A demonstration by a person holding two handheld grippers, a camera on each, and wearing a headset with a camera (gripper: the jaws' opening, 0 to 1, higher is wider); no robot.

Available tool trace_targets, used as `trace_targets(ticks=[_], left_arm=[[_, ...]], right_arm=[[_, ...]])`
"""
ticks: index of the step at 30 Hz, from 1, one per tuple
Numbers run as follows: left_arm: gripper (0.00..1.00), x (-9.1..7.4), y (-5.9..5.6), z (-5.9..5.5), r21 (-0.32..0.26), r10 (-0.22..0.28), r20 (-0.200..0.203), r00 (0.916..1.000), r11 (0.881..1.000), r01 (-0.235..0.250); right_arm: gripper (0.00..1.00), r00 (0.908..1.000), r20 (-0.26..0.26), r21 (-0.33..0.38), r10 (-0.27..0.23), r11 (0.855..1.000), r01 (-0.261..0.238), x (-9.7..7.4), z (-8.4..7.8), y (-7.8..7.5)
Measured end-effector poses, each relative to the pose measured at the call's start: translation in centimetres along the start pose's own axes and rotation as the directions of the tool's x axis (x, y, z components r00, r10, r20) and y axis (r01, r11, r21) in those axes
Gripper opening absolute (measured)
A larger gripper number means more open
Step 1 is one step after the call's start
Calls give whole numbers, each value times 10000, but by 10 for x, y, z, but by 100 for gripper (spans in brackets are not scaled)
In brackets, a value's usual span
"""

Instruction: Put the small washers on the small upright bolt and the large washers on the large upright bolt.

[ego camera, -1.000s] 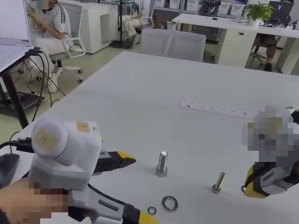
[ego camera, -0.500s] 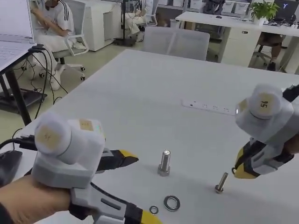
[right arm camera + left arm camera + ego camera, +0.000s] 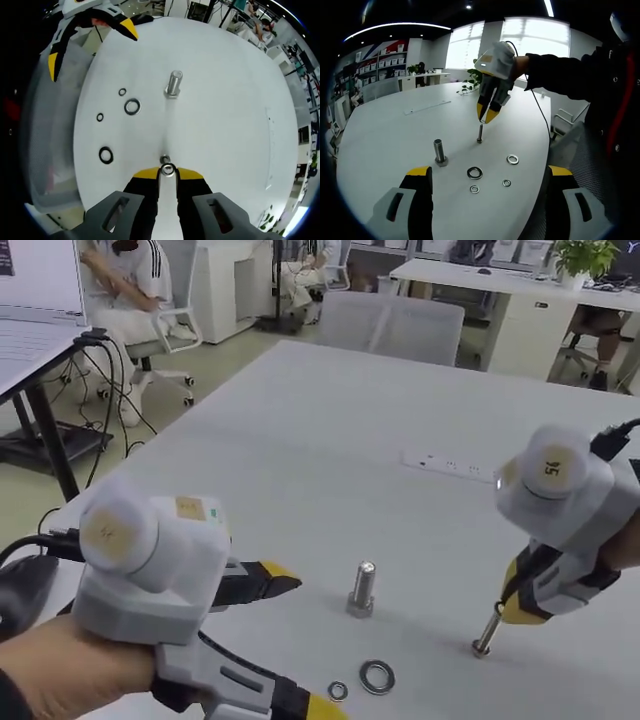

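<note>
The large upright bolt (image 3: pixel 362 588) stands mid-table, with the small bolt (image 3: pixel 487 635) to its right. My right gripper (image 3: pixel 512 608) hangs just above the small bolt's top, shut on a small washer (image 3: pixel 167 170) held at its tips (image 3: pixel 168 173) right over the bolt end (image 3: pixel 164 159). Loose on the table are a large washer (image 3: pixel 377 676) and a small washer (image 3: pixel 338 691); another large washer (image 3: pixel 105 155) and small washer (image 3: pixel 100 117) lie nearby. My left gripper (image 3: pixel 300 645) is wide open and holds nothing, near the loose washers (image 3: pixel 474 173).
A white power strip (image 3: pixel 450 465) lies farther back on the white table (image 3: pixel 300 440). The table's near edge runs just behind the washers. Chairs, desks and a seated person (image 3: pixel 125 280) are beyond the table.
My right gripper has moved left from beside the small bolt to just over its top. The left gripper has stayed open in place. The head camera has shifted slightly.
</note>
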State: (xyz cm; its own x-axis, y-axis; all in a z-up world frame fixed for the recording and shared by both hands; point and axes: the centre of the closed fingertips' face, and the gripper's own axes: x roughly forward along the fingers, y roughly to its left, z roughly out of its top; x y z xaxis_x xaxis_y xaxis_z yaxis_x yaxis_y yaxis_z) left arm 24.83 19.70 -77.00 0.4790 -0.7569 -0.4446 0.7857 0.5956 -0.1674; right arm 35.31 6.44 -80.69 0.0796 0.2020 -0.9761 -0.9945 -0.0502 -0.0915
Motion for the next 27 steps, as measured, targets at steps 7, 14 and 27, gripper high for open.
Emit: trace_targets(ticks=[7,14,27], left_arm=[[94,1,2,-1,-63,8,1,10000,10000,-8],[94,1,3,-2,-114,24,8,10000,9999,-24],[94,0,4,-4,-182,81,16,10000,9998,-81]], right_arm=[[13,9999,-123,-26,103,9999,-103,5,-3,-2],[13,9997,-170,-42,160,9999,-160,9,-3,-3],[14,9988,-292,10,384,9993,-384,23,-5,-1]])
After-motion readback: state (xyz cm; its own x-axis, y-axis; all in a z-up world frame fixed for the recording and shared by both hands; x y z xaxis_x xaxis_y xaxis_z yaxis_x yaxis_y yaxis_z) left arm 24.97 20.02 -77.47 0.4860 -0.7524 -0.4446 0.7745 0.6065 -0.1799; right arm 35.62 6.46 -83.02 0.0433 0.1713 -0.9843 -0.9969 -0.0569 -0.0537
